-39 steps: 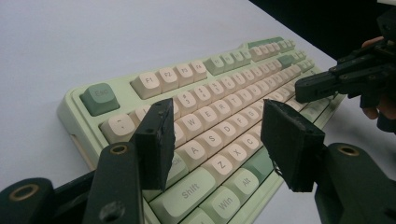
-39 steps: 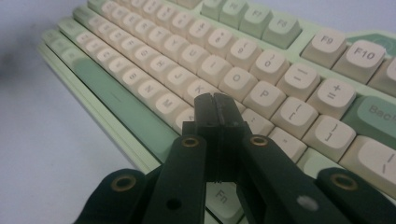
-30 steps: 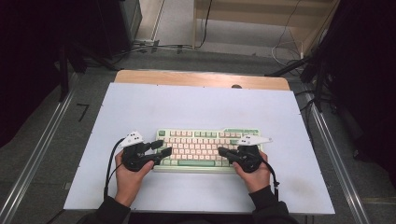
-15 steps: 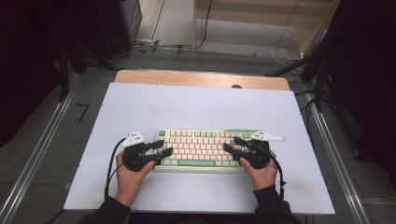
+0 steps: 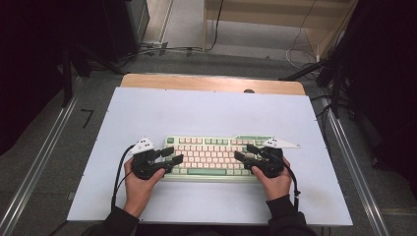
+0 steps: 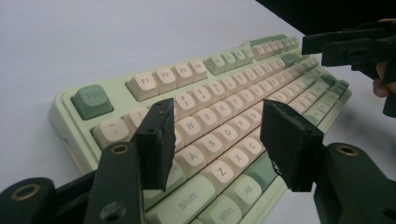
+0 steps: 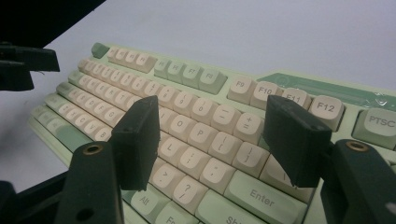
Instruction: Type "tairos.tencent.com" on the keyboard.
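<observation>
A pale green keyboard (image 5: 216,155) with cream and green keys lies on the white table top, near its front edge. My left gripper (image 5: 173,154) hovers at the keyboard's left end, open, its jaws (image 6: 219,140) spread above the A, S and Z keys with nothing between them. At the right end my right gripper (image 5: 243,152) is open; its jaws have just been opening and now stand wide (image 7: 210,135) over the keys by Enter, holding nothing. Each gripper view also catches the other gripper farther off across the keyboard (image 6: 219,70) (image 7: 187,74).
The white table top (image 5: 206,113) has a wooden strip (image 5: 211,82) along its back edge. Metal rails (image 5: 349,162) run along both sides. Cables lie on the floor behind. Bare table lies behind and beside the keyboard.
The right gripper's jaws, shut a second ago, have spread wide, and that hand has shifted slightly to the right. The left gripper and the keyboard have stayed put.
</observation>
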